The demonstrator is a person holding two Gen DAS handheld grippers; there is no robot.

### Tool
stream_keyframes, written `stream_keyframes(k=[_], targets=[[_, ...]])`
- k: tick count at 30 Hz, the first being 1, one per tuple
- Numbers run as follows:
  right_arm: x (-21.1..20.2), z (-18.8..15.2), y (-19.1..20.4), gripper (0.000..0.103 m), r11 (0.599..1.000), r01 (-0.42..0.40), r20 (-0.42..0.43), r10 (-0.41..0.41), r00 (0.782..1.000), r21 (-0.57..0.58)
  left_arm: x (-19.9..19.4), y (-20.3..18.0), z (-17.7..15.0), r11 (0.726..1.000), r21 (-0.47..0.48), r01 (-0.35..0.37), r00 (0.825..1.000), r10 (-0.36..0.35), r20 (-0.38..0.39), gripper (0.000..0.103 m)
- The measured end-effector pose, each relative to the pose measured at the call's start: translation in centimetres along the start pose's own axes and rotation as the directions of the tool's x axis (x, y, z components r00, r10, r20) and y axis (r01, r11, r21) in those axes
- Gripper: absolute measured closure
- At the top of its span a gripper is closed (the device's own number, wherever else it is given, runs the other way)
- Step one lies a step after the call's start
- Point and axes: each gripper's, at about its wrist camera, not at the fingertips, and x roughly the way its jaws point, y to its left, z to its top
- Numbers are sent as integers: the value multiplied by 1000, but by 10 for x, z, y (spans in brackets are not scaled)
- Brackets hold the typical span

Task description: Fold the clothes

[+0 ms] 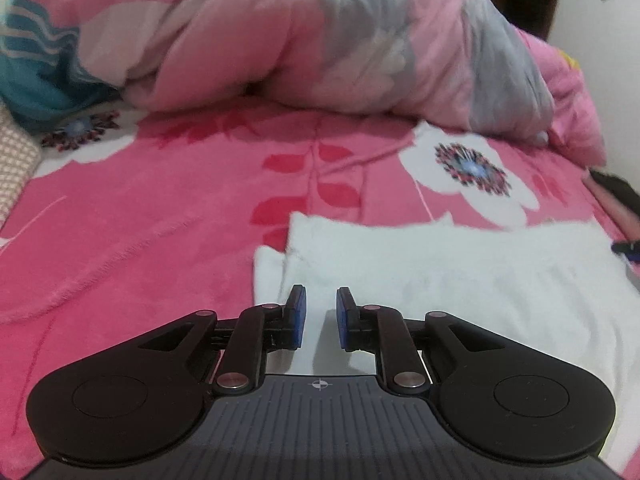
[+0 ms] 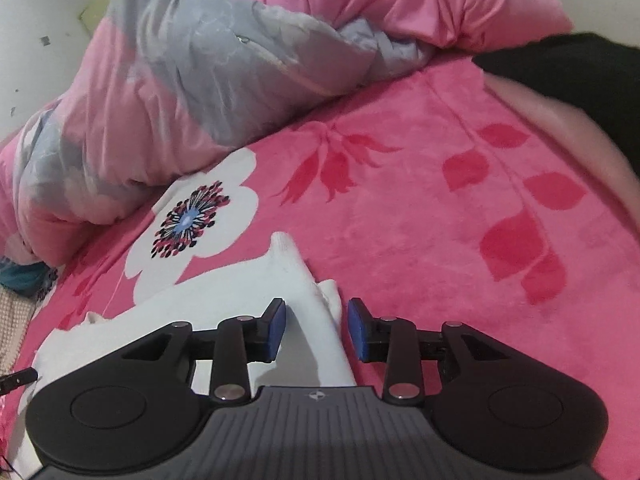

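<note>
Lying flat on the pink floral blanket (image 1: 160, 216): one white garment (image 1: 440, 280), knit-looking, exact type not determinable.

Hovering over the garment's left end: left gripper (image 1: 319, 316), jaws standing narrowly apart, blue pads (image 1: 299, 316) clear of the cloth, nothing held.

Hovering over the garment's right end: right gripper (image 2: 316, 330), jaws standing moderately apart, a narrow raised strip of the white garment (image 2: 320, 320) passing between the pads without visible pressing, nothing gripped.

Handling, as a judgement: light, soft, limp, sagging wherever unsupported; not fragile; fleecy blanket beneath likely clinging slightly and dragging on the cloth. Pinching a layered edge or corner at each end rather than the flat middle; catching all layers to avoid the fold separating.

Counting: one white garment; two grippers; one blanket; one bunched pink-and-grey quilt (image 1: 320, 32) behind; one dark cloth item (image 2: 580, 68) at the far right, well apart from the garment.
</note>
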Motion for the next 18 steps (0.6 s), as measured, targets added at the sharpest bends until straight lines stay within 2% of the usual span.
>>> stream_keyframes(k=[5,18], targets=[[4,4,3,67,1000,2,-14,-2,1000,-12,8,6,5,998,28,-55,998,55,-4,87],[13,12,4,66,1000,-10,-28,11,1000,22,17,9,4,999,36,-7,999,8,-45,82]])
